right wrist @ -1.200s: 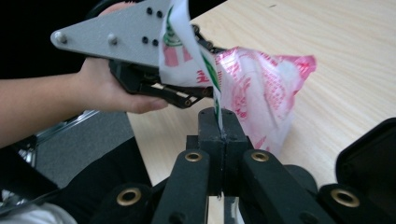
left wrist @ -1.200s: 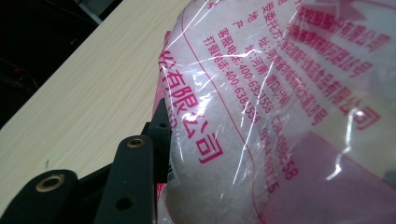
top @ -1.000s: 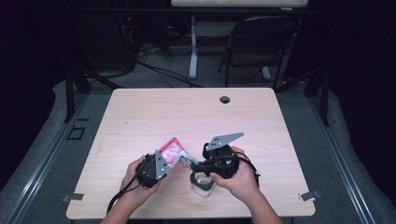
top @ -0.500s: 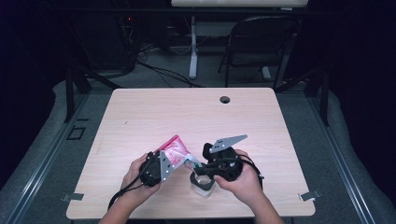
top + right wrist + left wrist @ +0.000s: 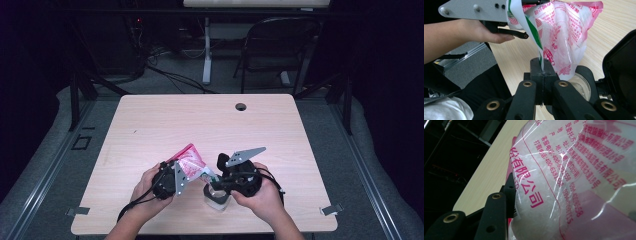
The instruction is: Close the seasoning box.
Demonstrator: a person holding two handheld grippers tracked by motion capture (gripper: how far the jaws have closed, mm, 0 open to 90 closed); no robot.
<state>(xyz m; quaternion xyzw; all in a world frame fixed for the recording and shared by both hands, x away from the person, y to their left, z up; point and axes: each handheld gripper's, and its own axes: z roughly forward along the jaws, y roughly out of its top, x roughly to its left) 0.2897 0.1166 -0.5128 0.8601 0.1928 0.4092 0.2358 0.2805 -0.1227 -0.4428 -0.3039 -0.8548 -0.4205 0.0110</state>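
Observation:
A clear plastic bag with pink print, full of white granules, hangs tilted above the table. My left gripper is shut on its bulging body; in the left gripper view the bag presses against my left jaw. My right gripper is shut on a green-and-white strip at the bag's edge, which runs up taut to the bag. Just under the bag's lower corner stands a small clear glass jar, also seen beneath the right gripper as the jar.
The light wooden table has a round cable hole near its far edge. A black folding chair and cables stand on the floor behind it. The hands work close to the table's near edge.

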